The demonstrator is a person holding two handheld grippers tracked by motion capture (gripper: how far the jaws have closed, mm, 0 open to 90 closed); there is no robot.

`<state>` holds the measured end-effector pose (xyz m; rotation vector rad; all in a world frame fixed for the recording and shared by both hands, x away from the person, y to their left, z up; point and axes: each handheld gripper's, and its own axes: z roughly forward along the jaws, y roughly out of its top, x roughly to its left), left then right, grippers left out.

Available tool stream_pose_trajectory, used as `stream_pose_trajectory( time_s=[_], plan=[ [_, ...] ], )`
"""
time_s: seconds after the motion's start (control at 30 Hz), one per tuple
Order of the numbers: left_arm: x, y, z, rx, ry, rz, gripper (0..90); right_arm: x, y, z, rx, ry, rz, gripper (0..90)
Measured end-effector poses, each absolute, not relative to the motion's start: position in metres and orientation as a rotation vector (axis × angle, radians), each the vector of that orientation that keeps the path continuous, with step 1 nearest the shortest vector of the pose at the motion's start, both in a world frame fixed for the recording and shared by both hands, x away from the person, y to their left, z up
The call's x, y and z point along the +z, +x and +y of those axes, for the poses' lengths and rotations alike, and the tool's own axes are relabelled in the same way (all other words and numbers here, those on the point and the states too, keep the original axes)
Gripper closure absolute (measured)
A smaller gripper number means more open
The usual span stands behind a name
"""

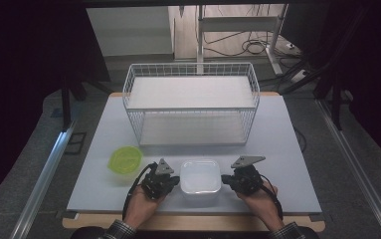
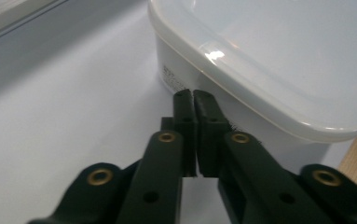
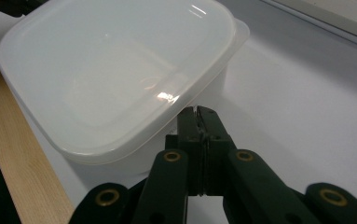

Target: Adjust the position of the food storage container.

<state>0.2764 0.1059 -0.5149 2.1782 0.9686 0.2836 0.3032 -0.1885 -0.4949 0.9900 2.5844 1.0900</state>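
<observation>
Pale desk (image 1: 287, 149), wire basket (image 1: 191, 102) at the back: a lidded white tub (image 1: 200, 178) sits squarely between the left claw (image 1: 174, 179) and right claw (image 1: 227, 179), both clenched empty, apparently pressing its opposite sides; green lid (image 1: 125, 159) lies leftward.

Two black handheld grippers, left gripper (image 1: 174, 179) and right gripper (image 1: 226, 179), each topped by a grey three-cornered plate, with brass-coloured rivets along the jaw arms and black trailing cables. The person wears plaid cuffs (image 1: 120, 230).
</observation>
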Motion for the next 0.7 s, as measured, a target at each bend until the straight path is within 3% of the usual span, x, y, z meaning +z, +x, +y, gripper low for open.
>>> stream_pose_trajectory(
  time_s=[0.07, 0.13, 0.27, 0.37, 0.53, 0.7],
  plan=[
    [-0.513, 0.274, 0.109, 0.313, 2.17, 0.972, 81.3, -0.494, 0.303, -0.189, 1.092, 0.984, 2.577, 84.8],
    [-0.512, 0.272, 0.114, 0.367, 2.172, 0.951, 69.5, -0.492, 0.302, -0.191, 1.071, 0.976, 2.55, 79.5],
    [-0.513, 0.269, 0.127, 0.405, 2.143, 0.924, 42.2, -0.486, 0.3, -0.201, 1.131, 0.986, 2.504, 63.0],
    [-0.514, 0.269, 0.136, 0.375, 2.138, 0.914, 28.9, -0.486, 0.3, -0.209, 1.155, 0.983, 2.479, 48.9],
    [-0.515, 0.265, 0.145, 0.387, 2.128, 0.902, 12.6, -0.488, 0.301, -0.217, 1.204, 0.979, 2.475, 30.5],
    [-0.516, 0.262, 0.147, 0.367, 2.094, 0.892, 7.4, -0.489, 0.301, -0.218, 1.213, 0.969, 2.464, 21.6]
  ],
)
